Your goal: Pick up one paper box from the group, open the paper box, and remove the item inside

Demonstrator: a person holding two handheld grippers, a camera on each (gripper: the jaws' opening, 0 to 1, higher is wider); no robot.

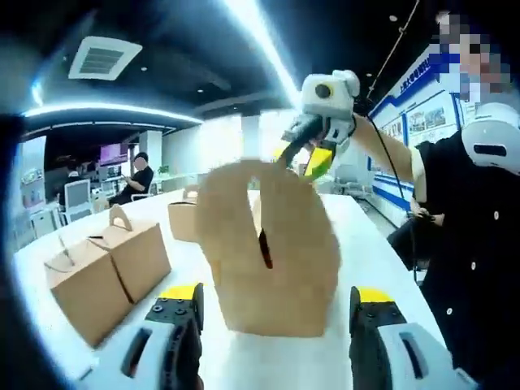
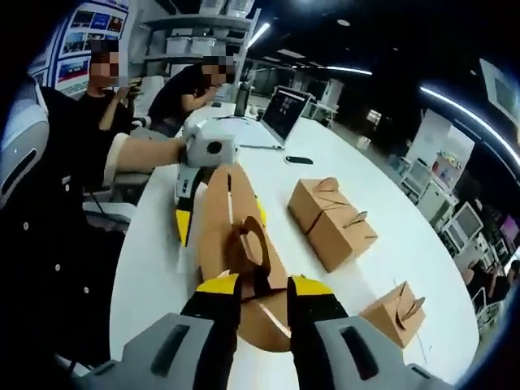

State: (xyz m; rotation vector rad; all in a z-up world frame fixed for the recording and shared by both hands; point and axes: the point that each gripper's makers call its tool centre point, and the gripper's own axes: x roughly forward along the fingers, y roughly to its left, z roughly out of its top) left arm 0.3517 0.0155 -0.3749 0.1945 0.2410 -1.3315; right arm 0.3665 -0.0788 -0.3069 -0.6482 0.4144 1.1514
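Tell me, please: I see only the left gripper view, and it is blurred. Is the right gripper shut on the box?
Observer: Yes. In the right gripper view, the right gripper pinches the handle of the box.
Operator: And my left gripper, from that side?
Observer: The left gripper is open, with one finger on each side of the box.
Operator: What lies beyond it?
Observer: A laptop on the table.
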